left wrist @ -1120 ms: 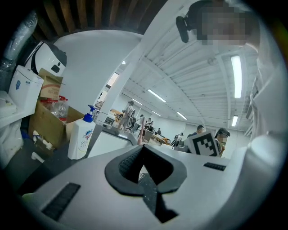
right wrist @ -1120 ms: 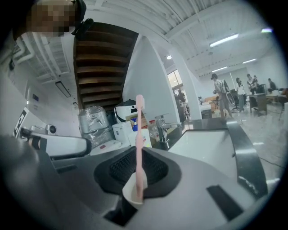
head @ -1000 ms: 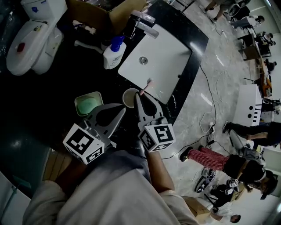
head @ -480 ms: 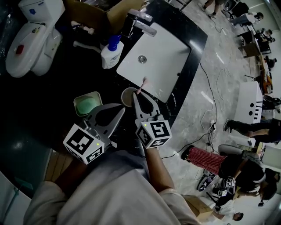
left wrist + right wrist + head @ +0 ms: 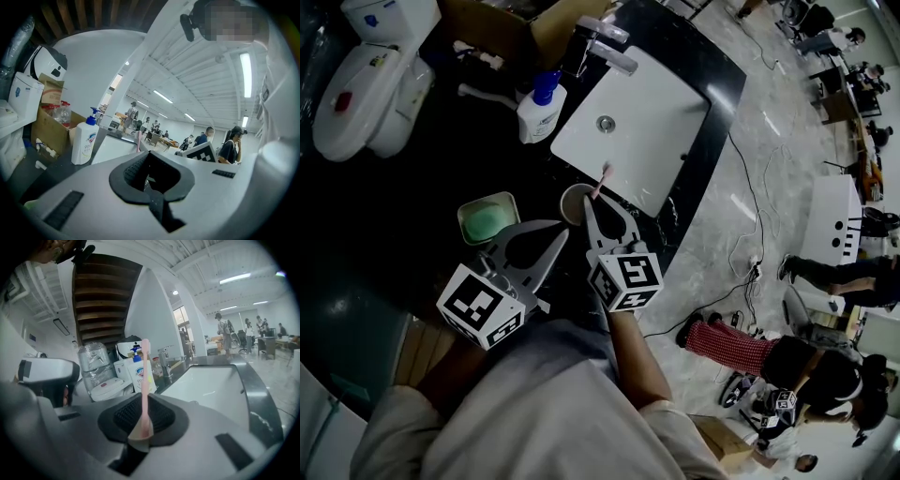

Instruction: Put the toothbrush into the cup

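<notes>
The toothbrush (image 5: 145, 380) was clamped by its lower end in the closed jaws of the right gripper (image 5: 591, 206). Its long axis ran straight out along them, with the head over the near edge of the sink (image 5: 661, 122). The cup (image 5: 565, 201) sat just left of those jaw tips, nearest that gripper. The left gripper (image 5: 561, 236) was closed on nothing.

We see a pink toothbrush (image 5: 145, 380), a cream cup (image 5: 575, 205) and a pale green dish (image 5: 488, 223). The counter (image 5: 412, 197) is glossy black, the sink (image 5: 647, 122) white, and the bottle (image 5: 534, 114) white with a blue pump. The left gripper (image 5: 561, 234) and the right gripper (image 5: 590, 208) are grey with black pads and black-and-white square markers (image 5: 478, 302).
</notes>
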